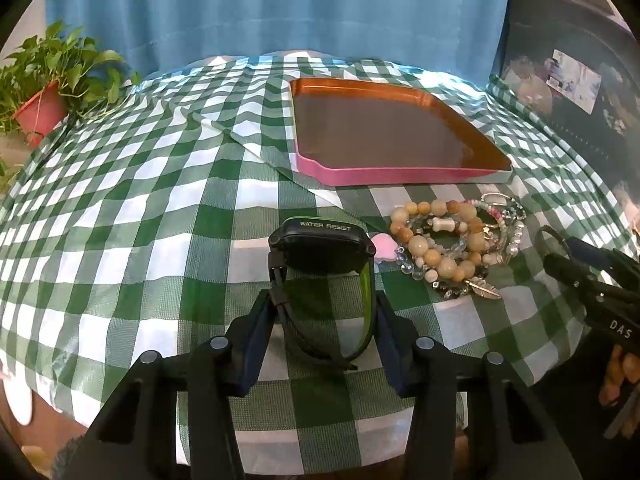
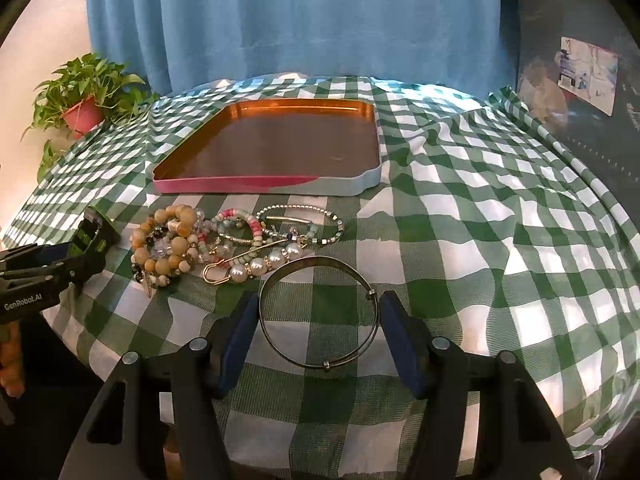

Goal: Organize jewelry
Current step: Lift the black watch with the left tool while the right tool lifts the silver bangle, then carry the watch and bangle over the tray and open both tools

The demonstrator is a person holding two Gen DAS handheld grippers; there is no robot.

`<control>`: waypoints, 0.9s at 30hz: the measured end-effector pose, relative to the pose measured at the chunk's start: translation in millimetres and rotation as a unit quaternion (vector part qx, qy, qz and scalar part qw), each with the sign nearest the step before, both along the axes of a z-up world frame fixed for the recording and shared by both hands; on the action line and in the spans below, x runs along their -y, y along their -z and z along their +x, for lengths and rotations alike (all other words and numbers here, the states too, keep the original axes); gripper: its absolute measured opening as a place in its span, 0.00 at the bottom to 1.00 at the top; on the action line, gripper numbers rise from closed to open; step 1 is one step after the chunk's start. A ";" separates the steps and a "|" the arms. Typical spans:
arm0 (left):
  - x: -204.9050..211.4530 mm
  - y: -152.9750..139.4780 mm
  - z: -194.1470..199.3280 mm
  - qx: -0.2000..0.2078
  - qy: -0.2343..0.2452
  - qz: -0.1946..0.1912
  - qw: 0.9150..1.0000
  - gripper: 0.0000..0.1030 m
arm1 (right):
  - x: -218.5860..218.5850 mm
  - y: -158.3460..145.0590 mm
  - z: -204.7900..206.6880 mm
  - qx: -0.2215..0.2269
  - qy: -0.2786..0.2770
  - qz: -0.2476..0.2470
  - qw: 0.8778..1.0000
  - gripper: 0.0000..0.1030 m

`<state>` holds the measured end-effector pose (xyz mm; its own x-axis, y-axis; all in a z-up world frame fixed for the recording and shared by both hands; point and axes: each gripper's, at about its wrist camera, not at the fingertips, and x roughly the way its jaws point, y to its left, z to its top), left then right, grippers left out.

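A black and green digital watch [image 1: 322, 276] sits between the fingers of my left gripper [image 1: 322, 312], which close on its strap; it also shows in the right wrist view [image 2: 94, 236]. A thin metal bangle [image 2: 318, 314] sits between the fingers of my right gripper [image 2: 318, 320], touching both pads. A pile of beaded bracelets [image 1: 452, 240] with a pink charm [image 1: 385, 247] lies on the cloth; in the right wrist view the pile [image 2: 236, 240] includes pearls and a gold pin. An empty pink-walled tray [image 1: 384, 128] [image 2: 276, 148] with a copper floor stands behind.
A green and white checked cloth [image 1: 140, 220] covers the round table. A potted plant [image 1: 48, 92] stands at the far left edge. A blue curtain [image 2: 292, 16] hangs behind. A dark cabinet [image 2: 580, 92] is at the right.
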<state>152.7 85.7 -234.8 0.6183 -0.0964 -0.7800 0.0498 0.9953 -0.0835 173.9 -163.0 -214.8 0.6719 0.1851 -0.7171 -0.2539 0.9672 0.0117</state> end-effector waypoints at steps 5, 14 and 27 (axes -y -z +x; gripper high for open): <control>2.2 -7.1 -0.4 0.002 -0.006 -0.010 1.000 0.47 | 0.7 -2.9 -1.0 0.005 0.002 0.000 1.000 0.57; 9.5 -12.6 5.2 0.001 -0.002 0.009 1.000 0.45 | -5.9 -14.1 -7.6 0.036 0.010 -0.011 0.999 0.57; 13.3 -36.3 -4.1 -0.005 0.007 -0.015 1.000 0.39 | -9.2 -30.3 -25.7 0.049 0.002 0.001 0.999 0.56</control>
